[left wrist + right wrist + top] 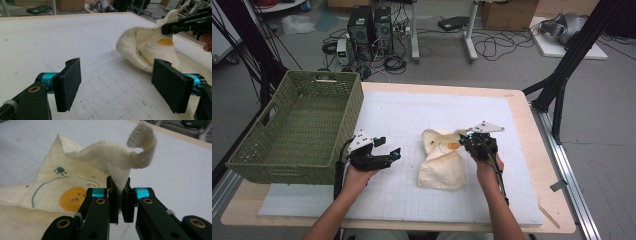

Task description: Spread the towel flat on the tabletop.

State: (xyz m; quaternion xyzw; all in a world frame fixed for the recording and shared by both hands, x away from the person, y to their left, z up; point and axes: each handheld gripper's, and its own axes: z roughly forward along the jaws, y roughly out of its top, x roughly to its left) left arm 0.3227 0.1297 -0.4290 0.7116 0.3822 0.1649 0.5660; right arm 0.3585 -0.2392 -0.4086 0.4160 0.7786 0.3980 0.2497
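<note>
The cloth's (75,192) lower left ran off the frame's edge — its pinched edge sat hidden between the right gripper's (120,195) pads.

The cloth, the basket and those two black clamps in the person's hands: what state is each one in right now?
Cloth: cream, printed, loosely folded on the white mat, one edge lifted.
Right gripper: shut on the cloth, pinching its raised edge.
Left gripper: open, nothing between its jaws, apart from the cloth.
Green basket: upright at the table's left, looks empty inside.
</note>
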